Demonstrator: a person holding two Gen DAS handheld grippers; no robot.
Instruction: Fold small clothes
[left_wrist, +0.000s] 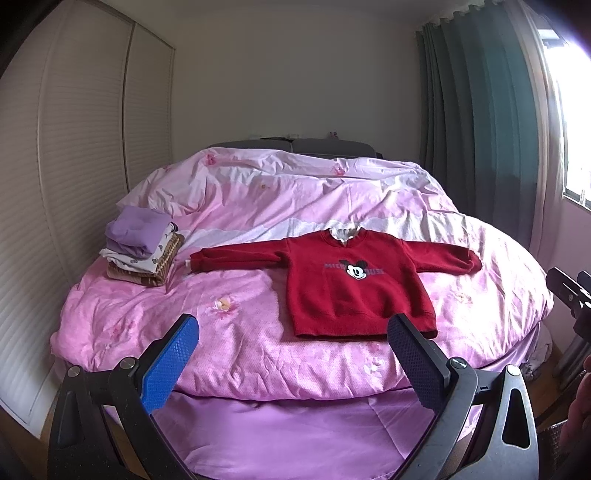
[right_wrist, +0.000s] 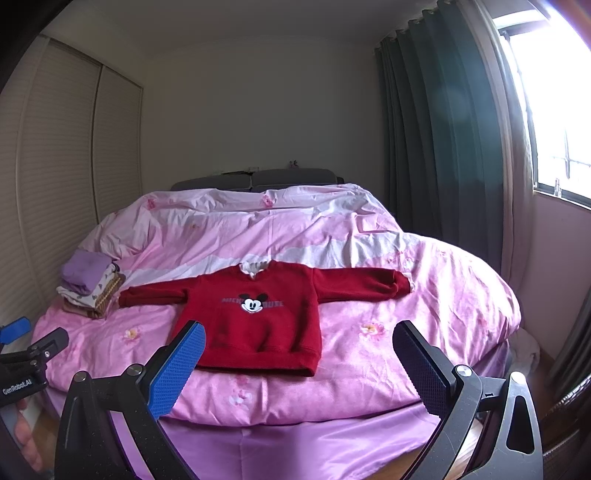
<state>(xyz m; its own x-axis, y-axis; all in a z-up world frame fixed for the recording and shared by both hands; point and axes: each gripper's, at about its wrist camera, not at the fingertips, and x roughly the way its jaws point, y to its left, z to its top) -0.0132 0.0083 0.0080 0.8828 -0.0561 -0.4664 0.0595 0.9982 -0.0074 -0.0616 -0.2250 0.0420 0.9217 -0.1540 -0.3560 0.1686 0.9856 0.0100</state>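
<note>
Sweater (left_wrist: 354, 291), red, with a cartoon mouse face on the chest, lies flat and face up on my pink duvet (left_wrist: 236, 347), both sleeves spread straight out to the sides, hem toward me, pale collar at the far end. It sits near the foot end of the duvet, well apart from both grippers. Beyond its left sleeve cuff, just beside it, there's a stack of folded clothes (left_wrist: 142, 245): purple on top, white patterned under that, brown striped at the bottom. My left gripper (left_wrist: 291, 334) hovers off the foot of the duvet, jaws spread wide, holding nothing; its far-side finger overlaps the sweater's hem corner in view, but I can't tell any contact. My right gripper (right_wrist: 298, 338) is likewise wide apart and empty, sweater hem showing between its fingers. Behind the duvet's far side, dark green curtains (right_wrist: 436, 147) hang next to a bright window (right_wrist: 554, 110). Pale louvred wardrobe doors (left_wrist: 74, 147) stand beyond the stack.
</note>
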